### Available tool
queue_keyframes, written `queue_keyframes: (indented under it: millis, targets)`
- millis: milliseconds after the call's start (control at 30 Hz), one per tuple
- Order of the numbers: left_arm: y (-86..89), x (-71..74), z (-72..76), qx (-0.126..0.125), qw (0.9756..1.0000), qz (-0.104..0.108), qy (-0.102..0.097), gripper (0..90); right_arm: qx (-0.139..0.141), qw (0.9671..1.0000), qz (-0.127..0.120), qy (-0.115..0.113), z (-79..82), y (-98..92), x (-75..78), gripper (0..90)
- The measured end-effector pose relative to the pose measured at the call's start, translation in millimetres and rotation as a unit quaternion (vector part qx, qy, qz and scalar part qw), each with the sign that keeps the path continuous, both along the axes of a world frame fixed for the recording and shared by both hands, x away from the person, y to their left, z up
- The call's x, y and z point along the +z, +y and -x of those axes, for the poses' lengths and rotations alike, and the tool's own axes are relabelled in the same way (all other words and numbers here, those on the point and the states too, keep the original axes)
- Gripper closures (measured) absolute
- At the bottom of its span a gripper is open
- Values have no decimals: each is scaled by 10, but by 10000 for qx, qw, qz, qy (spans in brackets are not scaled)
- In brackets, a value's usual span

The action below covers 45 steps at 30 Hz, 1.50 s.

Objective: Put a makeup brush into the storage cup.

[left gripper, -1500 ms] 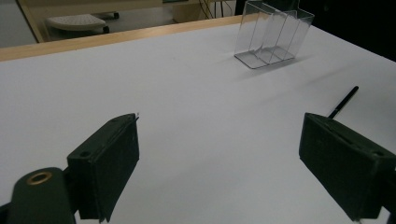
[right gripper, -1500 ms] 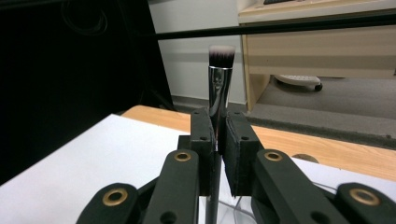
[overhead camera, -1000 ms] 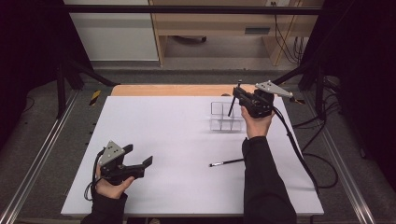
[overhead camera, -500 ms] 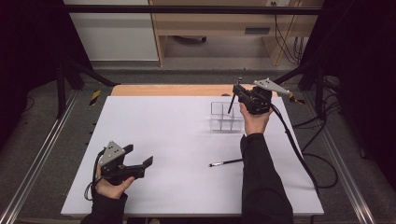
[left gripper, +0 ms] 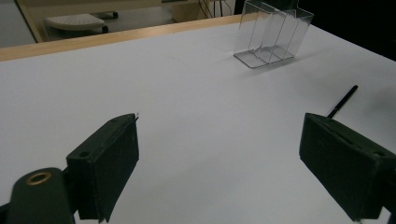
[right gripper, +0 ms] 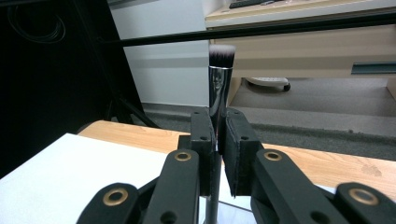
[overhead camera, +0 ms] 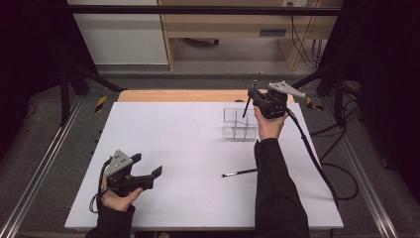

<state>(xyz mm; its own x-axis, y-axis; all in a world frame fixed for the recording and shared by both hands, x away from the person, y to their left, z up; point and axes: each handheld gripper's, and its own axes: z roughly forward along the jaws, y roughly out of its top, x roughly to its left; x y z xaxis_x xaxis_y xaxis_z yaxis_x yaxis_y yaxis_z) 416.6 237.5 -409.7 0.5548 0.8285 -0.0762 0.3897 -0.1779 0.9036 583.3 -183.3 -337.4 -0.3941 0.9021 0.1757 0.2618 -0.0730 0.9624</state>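
From the high view I see the white table [overhead camera: 198, 148] with a clear divided organizer [overhead camera: 239, 124] near its far right edge and a thin black brush [overhead camera: 239, 173] lying loose on the sheet, just left of my right sleeve. My right gripper [overhead camera: 253, 97] hangs above the organizer, clamped on a makeup brush [overhead camera: 249, 99] that stands nearly upright, bristles up. My left gripper [overhead camera: 148, 174] rests low at the near left, well apart from everything.

In the left gripper view, the jaws stand wide apart with nothing between them (only bare sheet); the organizer [left gripper: 272, 32] sits far ahead, and the thin black brush [left gripper: 343, 100] pokes out beyond the right jaw.

In the right gripper view, the jaws pinch the makeup brush [right gripper: 218, 88] at its silver ferrule.
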Motion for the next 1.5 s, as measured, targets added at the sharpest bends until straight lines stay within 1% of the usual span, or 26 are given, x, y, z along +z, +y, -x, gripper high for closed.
queue_keyframes:
  millis: [300, 433, 567, 967, 1500]
  targets:
    - [5, 0, -1, 6, 10000, 1, 0, 112, -52, 9999, 74, 47, -69, 12, -54, 837]
    - [5, 7, 5, 3, 10000, 12, -12, 112, -58, 9999, 80, 66, -89, 23, -94, 837]
    - [6, 1, 1, 2, 10000, 5, -3, 112, -45, 9999, 98, 130, -109, 40, -147, 837]
    - [-1, -2, 0, -3, 10000, -11, 2, 112, -12, 9996, 21, 269, -126, 40, -293, 837]
    - [-3, -3, 1, -11, 10000, -19, 3, 112, 48, 9987, 93, 494, -135, 83, -492, 837]
